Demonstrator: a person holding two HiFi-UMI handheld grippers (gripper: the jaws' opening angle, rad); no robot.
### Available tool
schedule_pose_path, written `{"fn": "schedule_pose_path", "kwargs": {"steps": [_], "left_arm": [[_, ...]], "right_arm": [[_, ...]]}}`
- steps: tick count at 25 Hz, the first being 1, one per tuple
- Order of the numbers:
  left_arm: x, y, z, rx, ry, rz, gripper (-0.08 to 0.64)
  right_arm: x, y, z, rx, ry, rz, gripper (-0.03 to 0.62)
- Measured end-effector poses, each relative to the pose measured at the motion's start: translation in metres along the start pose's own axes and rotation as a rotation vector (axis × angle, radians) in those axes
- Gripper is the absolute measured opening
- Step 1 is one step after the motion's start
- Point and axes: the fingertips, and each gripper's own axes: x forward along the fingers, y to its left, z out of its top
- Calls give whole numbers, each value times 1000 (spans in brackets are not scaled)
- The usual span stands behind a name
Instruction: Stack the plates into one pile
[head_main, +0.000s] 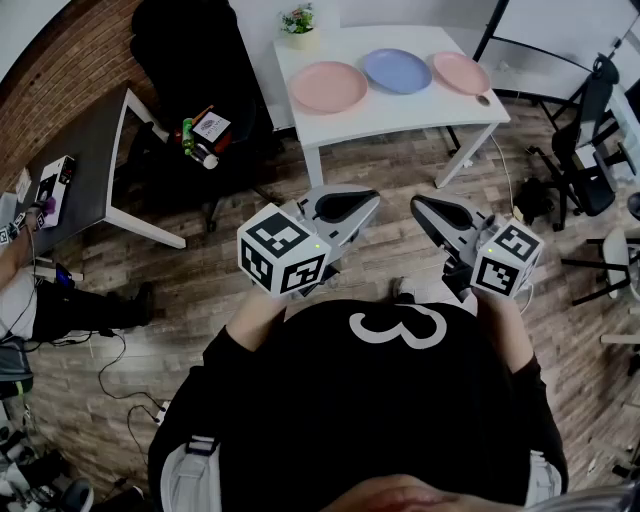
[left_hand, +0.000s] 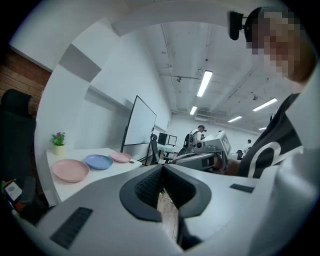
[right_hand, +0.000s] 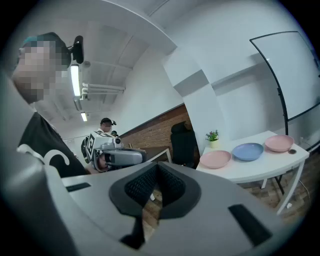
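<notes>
Grippers are hanging shut and empty, left gripper (head_main: 365, 205) and right gripper (head_main: 422, 210) well short of the white table (head_main: 400, 118), where left pink plate (head_main: 328, 87), blue plate (head_main: 397, 70) and right pink plate (head_main: 460, 72) are sitting apart in a row from left edge to right edge, so jaws are probably needing opening before reaching a rim.

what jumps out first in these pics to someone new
Three plates lie side by side, unstacked, on the white table at the top of the head view: a pink plate, a blue plate and a second pink plate. Nearer, the left gripper and right gripper hang shut and empty over the wooden floor.
</notes>
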Motion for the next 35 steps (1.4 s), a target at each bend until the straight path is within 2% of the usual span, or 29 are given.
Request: {"fn": "schedule_pose_path", "kwargs": {"steps": [17,22,26,35], "left_arm": [[-18,-19,0,17,6,-21,15],[-2,-9,-2,-9,18,-11,15],[12,4,-4,-32,25,3,15],[54,58,6,-67,34,72,15]], "right_arm": [[-7,26,-7,10,-6,1,24],[-3,6,-20,58,40,-31,23],[0,-7,-16,140,23,28,25],[16,-77,-2,117,50,22,25]]}}
